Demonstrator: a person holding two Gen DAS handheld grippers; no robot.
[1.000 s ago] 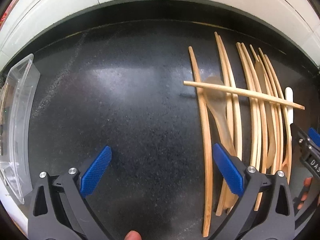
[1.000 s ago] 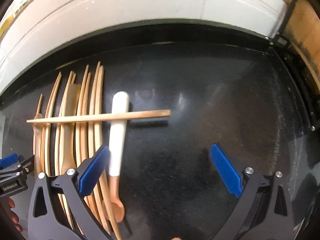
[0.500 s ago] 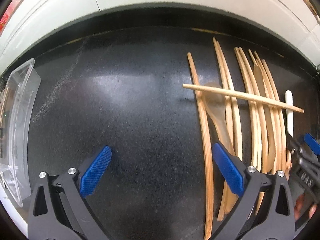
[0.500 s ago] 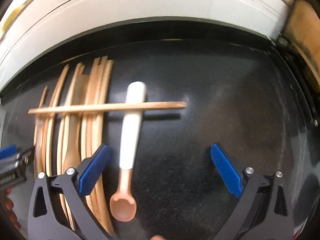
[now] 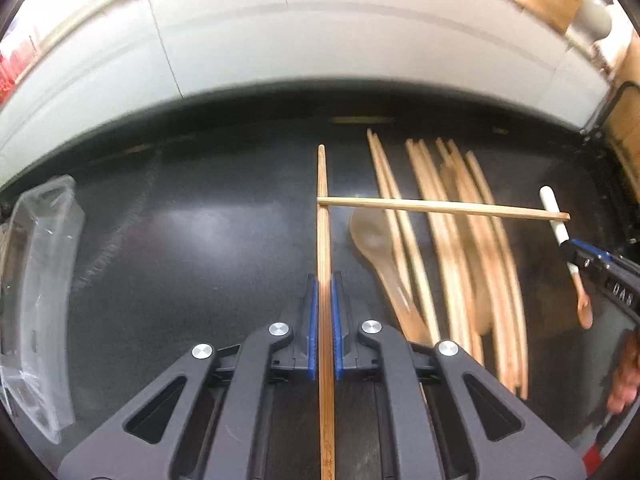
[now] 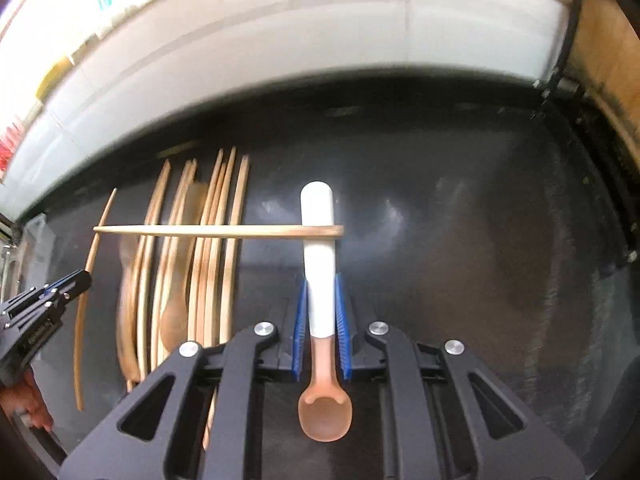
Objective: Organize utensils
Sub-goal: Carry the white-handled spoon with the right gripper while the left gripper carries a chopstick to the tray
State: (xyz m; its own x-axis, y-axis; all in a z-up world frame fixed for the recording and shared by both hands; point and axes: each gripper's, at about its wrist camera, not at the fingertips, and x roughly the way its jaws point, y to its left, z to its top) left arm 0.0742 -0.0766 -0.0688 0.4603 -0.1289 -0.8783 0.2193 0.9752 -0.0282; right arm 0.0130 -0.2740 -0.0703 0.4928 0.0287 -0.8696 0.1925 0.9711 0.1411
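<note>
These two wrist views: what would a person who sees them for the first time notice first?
Each gripper is shut on a utensil that runs straight up the middle of its view: the left gripper on a wooden chopstick, the right gripper on a white-handled spoon with a pink bowl. Next comes the single crosswise chopstick, which lies across the row of wooden utensils on the black counter.

Soft overhead light leaves pale glare patches on the dark counter (image 5: 192, 232), motion blur smears the far wall (image 6: 280, 52), and fisheye bending warps the edges.
</note>
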